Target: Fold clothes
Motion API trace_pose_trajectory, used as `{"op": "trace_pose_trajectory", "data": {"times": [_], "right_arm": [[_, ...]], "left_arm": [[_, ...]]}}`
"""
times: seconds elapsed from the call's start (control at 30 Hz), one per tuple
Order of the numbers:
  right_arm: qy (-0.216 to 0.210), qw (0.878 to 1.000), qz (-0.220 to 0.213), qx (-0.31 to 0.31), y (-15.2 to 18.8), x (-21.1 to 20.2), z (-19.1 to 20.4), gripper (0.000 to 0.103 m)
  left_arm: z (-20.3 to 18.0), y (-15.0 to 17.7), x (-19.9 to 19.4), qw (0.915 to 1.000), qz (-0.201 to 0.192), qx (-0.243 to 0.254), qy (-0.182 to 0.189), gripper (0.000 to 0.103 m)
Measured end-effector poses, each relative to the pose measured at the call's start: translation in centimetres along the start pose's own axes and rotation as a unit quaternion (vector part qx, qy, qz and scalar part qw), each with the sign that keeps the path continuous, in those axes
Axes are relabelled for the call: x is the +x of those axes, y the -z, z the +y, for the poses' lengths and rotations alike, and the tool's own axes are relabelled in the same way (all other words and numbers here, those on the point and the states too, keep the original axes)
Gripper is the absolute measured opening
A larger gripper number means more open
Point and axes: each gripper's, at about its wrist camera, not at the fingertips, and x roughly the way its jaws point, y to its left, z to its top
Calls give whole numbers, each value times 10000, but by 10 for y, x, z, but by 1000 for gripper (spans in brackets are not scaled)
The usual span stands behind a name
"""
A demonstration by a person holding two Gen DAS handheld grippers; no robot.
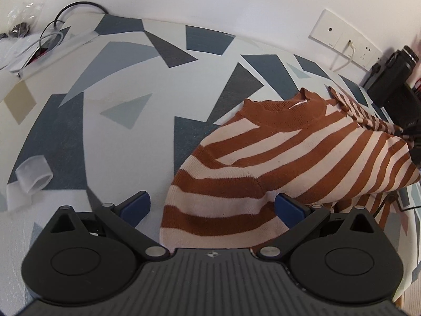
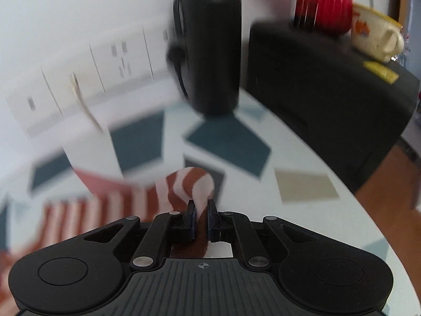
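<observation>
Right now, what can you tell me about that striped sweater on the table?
The striped sweater is a soft knit with wide rust-brown and pale pink bands and a ribbed brown collar. It lies partly folded on the patterned tablecloth, collar toward the wall, one edge bunched to the right. The right hand-held gripper is shut on a fold of it, lifting that part. The left hand-held gripper is open, its fingers either side of the near edge.
</observation>
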Motion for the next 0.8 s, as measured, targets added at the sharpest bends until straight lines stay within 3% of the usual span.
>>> {"op": "trace_pose_trajectory", "data": {"times": [0.1, 0.23, 0.27, 0.37, 0.43, 0.53, 0.63, 0.8], "right_arm": [[322, 9993, 198, 18, 17, 17, -10, 8], [143, 9995, 287, 55, 30, 7, -15, 33], [38, 9996, 275, 35, 33, 2, -15, 35], [-399, 9987, 303, 92, 32, -7, -19, 40], [-670, 9971, 316, 148, 32, -14, -22, 44], [-1073, 9932, 345, 292, 34, -28, -26, 46], [-1441, 9882, 374, 353, 39, -47, -27, 48], [-2007, 9791, 332, -66, 48, -77, -15, 58]], "left_arm": [[-4, -1, 2, 10000, 6, 78, 17, 98], [-12, -4, 4, 9993, -69, 335, -135, 73], [-13, -5, 4, 9992, -62, 361, -128, 70], [-18, -10, 5, 9988, 22, 481, -49, 42], [-23, -13, 3, 9988, 51, 483, 85, 17], [-34, -18, -6, 9981, -172, 586, -3, 12], [-36, -32, -27, 9971, -643, 402, 98, 11], [-44, -89, -42, 9896, -1254, 690, 106, 11]]}}
